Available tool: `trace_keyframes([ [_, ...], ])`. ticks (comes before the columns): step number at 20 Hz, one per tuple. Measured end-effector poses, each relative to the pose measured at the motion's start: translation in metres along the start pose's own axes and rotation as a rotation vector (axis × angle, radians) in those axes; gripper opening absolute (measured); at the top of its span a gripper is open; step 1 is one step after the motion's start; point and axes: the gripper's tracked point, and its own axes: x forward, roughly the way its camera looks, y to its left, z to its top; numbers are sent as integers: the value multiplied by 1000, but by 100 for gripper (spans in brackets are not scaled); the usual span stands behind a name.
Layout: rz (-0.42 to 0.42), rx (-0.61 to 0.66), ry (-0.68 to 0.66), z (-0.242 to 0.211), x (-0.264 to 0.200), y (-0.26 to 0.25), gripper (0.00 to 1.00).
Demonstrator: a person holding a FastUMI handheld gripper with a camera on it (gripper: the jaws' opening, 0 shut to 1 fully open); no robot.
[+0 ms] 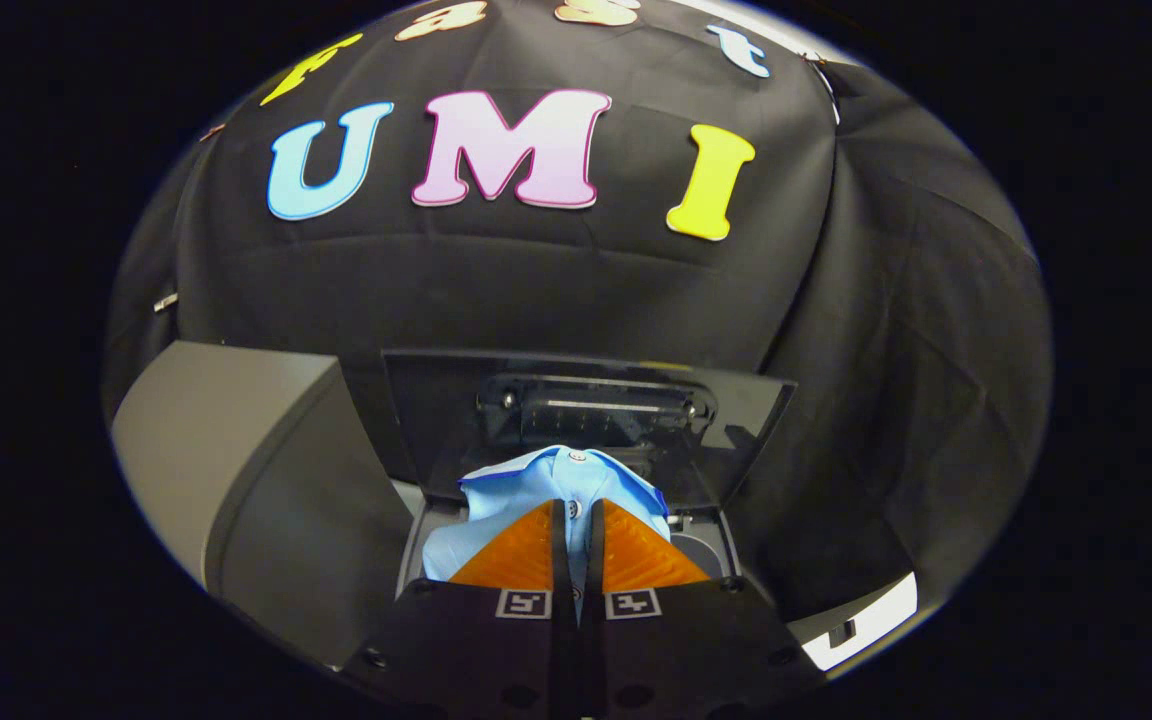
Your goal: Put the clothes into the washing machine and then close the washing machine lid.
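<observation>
Gripper (576, 512) clamped on light blue shirt (548, 478), fingers nearly together with a thin fold of cloth pinched between them. Shirt bunched just ahead of and around the fingertips, collar and a button facing up, one part spilling to the left side of the fingers. Held above the opening of the washing machine (706, 548), grey rim of the tub visible beside the right finger. Lid (436, 420) raised, standing nearly upright behind the shirt, dark and glossy, with a hinge or latch block seen through it. Grey box (236, 450) just to the left of the machine. Step in hand, by judgement: lowering the shirt into the tub. Advisable: bring the fingers down past the rim before letting go, so no sleeve or hem hangs over the edge and fouls the lid. Watch the left-hand drape, nearest the rim. Whether the whole shirt clears the opening: cannot tell, lower part hidden by the fingers. Lid closing yet to do.
</observation>
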Motion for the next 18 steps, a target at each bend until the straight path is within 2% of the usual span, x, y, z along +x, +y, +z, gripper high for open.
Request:
trace_keyframes([
  [11, -23, 21, 171, -100, 57, -7, 5],
  [18, -19, -14, 292, -153, 89, -3, 5],
])
